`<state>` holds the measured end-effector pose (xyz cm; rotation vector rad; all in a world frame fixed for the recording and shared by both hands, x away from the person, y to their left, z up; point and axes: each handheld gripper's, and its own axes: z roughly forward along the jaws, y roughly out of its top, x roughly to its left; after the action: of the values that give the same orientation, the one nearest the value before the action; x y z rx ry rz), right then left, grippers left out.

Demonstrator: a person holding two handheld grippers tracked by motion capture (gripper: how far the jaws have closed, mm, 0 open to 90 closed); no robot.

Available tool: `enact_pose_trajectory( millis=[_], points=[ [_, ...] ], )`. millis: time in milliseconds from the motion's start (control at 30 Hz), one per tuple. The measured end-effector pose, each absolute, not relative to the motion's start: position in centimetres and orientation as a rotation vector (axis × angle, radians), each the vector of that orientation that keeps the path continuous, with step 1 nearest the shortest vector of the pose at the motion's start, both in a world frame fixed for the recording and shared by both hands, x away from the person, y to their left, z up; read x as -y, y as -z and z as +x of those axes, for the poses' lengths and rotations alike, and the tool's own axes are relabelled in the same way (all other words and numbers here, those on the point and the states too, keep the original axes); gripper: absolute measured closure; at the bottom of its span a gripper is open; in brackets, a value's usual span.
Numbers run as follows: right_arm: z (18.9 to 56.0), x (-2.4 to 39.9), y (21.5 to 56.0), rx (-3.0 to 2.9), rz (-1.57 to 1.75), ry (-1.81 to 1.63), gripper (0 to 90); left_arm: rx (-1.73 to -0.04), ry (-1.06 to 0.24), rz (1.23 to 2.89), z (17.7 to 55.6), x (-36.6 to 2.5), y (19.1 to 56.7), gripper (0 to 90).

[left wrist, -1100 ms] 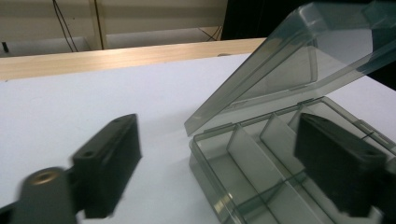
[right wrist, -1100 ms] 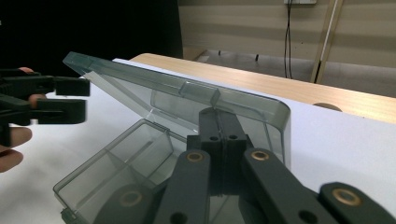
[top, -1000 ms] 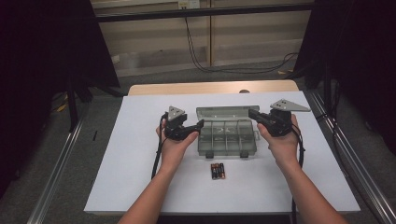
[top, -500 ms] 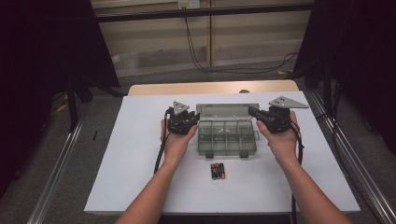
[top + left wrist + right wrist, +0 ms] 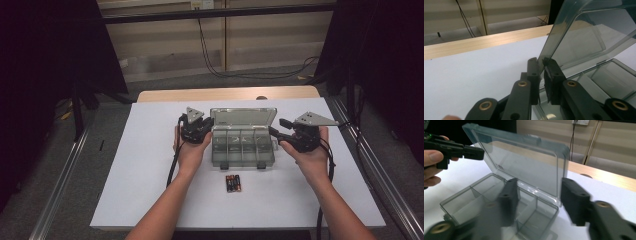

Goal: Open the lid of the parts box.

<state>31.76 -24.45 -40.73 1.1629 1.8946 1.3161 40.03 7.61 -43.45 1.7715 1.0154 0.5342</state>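
Premises present as a lab recording station: white-topped table (image 5: 150,150) on bare floor, metal frame rails (image 5: 60,200) alongside, black curtains (image 5: 45,60), cables (image 5: 210,55) on rear wall

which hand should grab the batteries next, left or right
Probably right. The right tool stands open with nothing between its jaws, having just opened. The left tool is shut on the lid edge, holding it upright. The batteries lie in front of the box.

Clear grey compartment box (image 5: 242,146), lid (image 5: 243,116) raised upright
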Motion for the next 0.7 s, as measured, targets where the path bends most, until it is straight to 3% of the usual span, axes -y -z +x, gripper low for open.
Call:
enact_pose_trajectory(
  millis=[167,300,467,633,700],
  points=[
    [32.8,25.2,41.7,-1.831,1.274,-1.260,25.0,-1.026,-0.519,1.756,40.2,-7.7,43.5,82.9],
    [34.4,25.4,42.8,-1.798,1.380,-1.217,25.8,-1.033,-0.500,1.743,40.4,-7.8,43.5,82.8],
    [35.6,25.2,44.2,-1.803,1.390,-1.243,38.5,-1.046,-0.465,1.715,40.6,-7.9,43.7,82.7],
    [36.0,25.0,44.4,-1.759,1.351,-1.302,58.5,-1.049,-0.455,1.710,40.8,-7.9,43.7,82.8],
    [36.1,24.7,44.3,-1.763,1.333,-1.310,61.8,-1.054,-0.457,1.709,40.9,-7.8,43.6,82.8]
  ],
)
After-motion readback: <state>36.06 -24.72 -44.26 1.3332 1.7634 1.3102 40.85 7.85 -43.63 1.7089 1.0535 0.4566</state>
